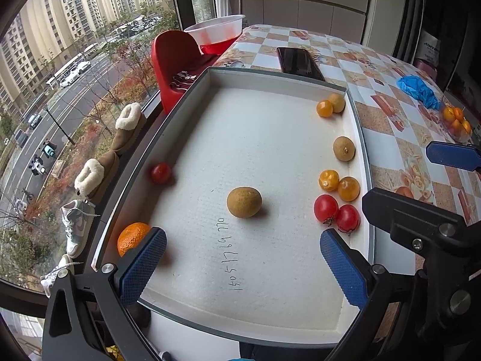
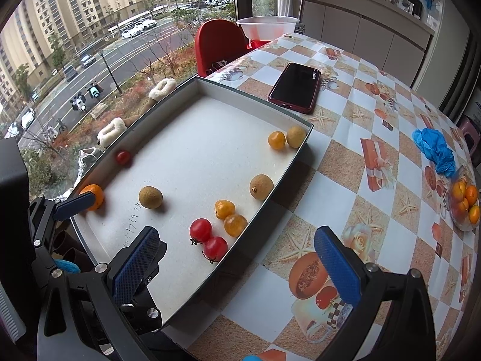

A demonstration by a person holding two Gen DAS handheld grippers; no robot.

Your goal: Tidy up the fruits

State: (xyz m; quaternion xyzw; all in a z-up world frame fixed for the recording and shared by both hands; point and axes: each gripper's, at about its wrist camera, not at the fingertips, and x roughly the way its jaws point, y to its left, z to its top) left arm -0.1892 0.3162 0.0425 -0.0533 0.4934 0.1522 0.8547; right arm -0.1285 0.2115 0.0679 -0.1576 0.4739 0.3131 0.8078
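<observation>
My left gripper point(image 1: 243, 266) hangs low over the near end of the white-lined tray point(image 1: 270, 78), jaws spread wide and holding nothing; my right gripper point(image 2: 237, 260) hangs just past the tray's right wall, one finger over the lining and the other over the patterned tablecloth point(image 2: 345, 162), also wide and empty; nearest my left finger sits a small orange point(image 1: 132, 236), tucked against the left wall, and a brown longan point(image 1: 244, 202) lies alone mid-tray, squarely ahead of my left jaws; I judge that loose one the step in hand, so I would come straight down over it, centre it between the pads, and close gently, since round fruit on a flat lining will likely roll if nudged off-centre; along the right wall rest two red cherry tomatoes point(image 1: 336, 213) touching each other, two yellow tomatoes point(image 1: 339, 184) just behind them, a second longan point(image 1: 343, 148), then a yellow tomato and a longan in the far corner point(image 1: 330, 106); a lone red tomato point(image 1: 160, 173) sits against the left wall; beyond the tray lie a dark phone point(image 2: 296, 87), a crumpled blue glove point(image 2: 434, 150) and a dish of oranges point(image 2: 464, 204); handwritten digits point(image 1: 230, 255) run along the lining, upside down to me, too uncertain to read.
</observation>
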